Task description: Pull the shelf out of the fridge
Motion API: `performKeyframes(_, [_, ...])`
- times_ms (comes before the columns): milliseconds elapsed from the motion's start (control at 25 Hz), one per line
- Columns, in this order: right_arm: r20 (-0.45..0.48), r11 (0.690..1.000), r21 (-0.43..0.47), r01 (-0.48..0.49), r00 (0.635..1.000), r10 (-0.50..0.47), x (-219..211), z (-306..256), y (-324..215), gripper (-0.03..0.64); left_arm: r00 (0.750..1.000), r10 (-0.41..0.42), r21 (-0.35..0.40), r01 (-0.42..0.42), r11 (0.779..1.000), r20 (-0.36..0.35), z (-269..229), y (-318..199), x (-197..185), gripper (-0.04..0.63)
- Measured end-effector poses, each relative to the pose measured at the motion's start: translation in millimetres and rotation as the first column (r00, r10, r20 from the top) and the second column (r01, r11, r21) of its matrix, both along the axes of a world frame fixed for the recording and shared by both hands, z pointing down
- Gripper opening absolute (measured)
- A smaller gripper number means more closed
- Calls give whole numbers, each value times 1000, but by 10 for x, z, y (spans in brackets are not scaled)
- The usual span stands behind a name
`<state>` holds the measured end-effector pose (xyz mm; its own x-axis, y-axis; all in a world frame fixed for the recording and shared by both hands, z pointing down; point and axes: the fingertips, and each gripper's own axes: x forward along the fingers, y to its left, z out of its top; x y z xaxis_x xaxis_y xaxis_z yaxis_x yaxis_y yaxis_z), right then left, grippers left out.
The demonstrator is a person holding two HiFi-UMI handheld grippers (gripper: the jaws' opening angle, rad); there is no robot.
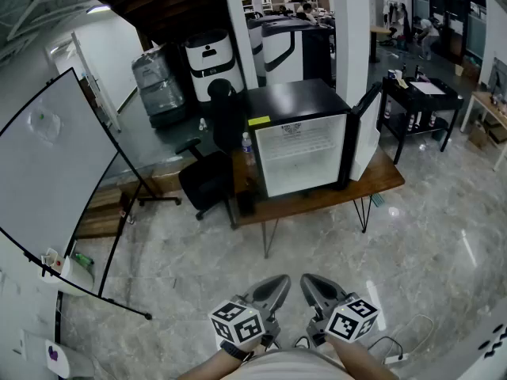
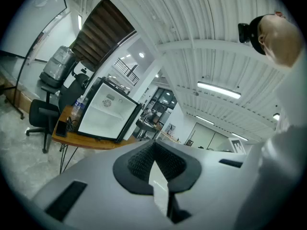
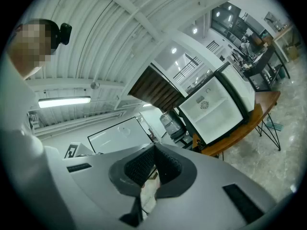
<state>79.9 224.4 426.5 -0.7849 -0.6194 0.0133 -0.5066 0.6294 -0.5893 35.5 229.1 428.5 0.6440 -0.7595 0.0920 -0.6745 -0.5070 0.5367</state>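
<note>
A black mini fridge (image 1: pixel 305 145) stands on a wooden table (image 1: pixel 380 182) across the room, its door (image 1: pixel 366 129) swung open to the right. The white inside shows one thin shelf (image 1: pixel 305 153) lying flat, about halfway up. Both grippers hang low near my body, far from the fridge. My left gripper (image 1: pixel 279 282) and right gripper (image 1: pixel 310 282) point forward side by side, each shut with nothing between the jaws. The left gripper view shows its jaws (image 2: pixel 153 145) closed below the distant fridge (image 2: pixel 105 111). In the right gripper view, that gripper (image 3: pixel 154 150) is also closed, with the fridge (image 3: pixel 216 107) far off.
A whiteboard on a stand (image 1: pixel 47 172) fills the left side. A black office chair (image 1: pixel 202 176) and a water bottle (image 1: pixel 248 149) sit left of the fridge. A black cart (image 1: pixel 416 101) stands at the right. Cables (image 1: pixel 404 335) lie on the marble floor near my right.
</note>
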Motion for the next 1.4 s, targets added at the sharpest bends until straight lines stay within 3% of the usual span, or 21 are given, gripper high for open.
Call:
performKeyframes(440, [25,999,-6,32,999,-32,142,-14,-70,21,1000,-25,-9,25,1000,-1,-3,-53,155,6])
performKeyframes(600, [150,999,-35,11,989,-6,182,11,-147,22,999,-42,-12,42,999,11,91,-122,49,6])
performKeyframes(720, [208,999,-31,10,978,-3,288,-29,-331,23,997,-77,28,76,997,12,40,-296,34,6])
performKeyframes(1000, [361,983,-175,64,933,4,318,-3,-522,25,988,-152,-4,152,988,-17,49,-375,-15,6])
performKeyframes(1400, [365,980,-195,20,930,54,-103,69,-1346,26,992,-125,47,125,991,0,66,-1226,-450,6])
